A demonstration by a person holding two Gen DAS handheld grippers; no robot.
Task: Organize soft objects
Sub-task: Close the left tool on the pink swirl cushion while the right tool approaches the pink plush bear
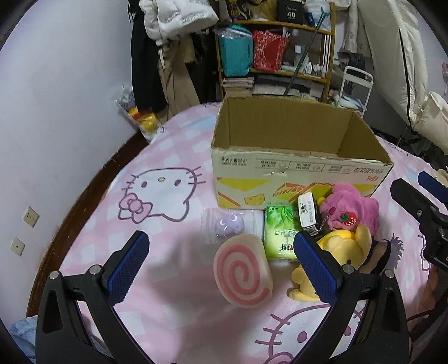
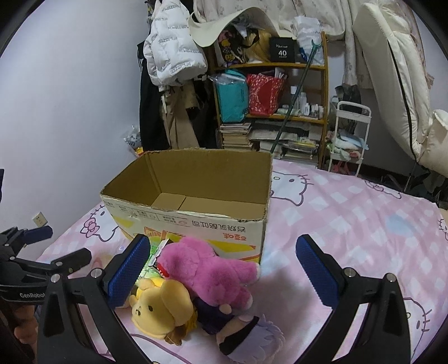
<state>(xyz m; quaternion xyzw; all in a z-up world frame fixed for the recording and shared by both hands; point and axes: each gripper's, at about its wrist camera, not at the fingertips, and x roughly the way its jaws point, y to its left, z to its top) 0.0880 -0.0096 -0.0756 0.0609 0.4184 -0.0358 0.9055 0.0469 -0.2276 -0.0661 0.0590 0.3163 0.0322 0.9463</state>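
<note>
Readable markings:

1. Black box [image 2: 282,49], top shelf, upper centre of the right wrist view: white numeral "40"; the smaller line above it is illegible. The same box [image 1: 290,10] shows "40" at the top edge of the left wrist view.
2. Left gripper [image 2: 42,268], lower left of the right wrist view: white lettering "GenRobot", cut off by the foreground finger.
3. Cardboard box [image 2: 212,224], front wall: red Chinese characters printed upside down; not legible.
4. Green tissue pack [image 1: 280,235], centre of the left wrist view: inverted Chinese print, unreadable.
5. White jacket [image 2: 173,42]: rows of small grey text, too small to read.

both wrist views face the cardboard box [image 1: 299,170] closely.
</note>
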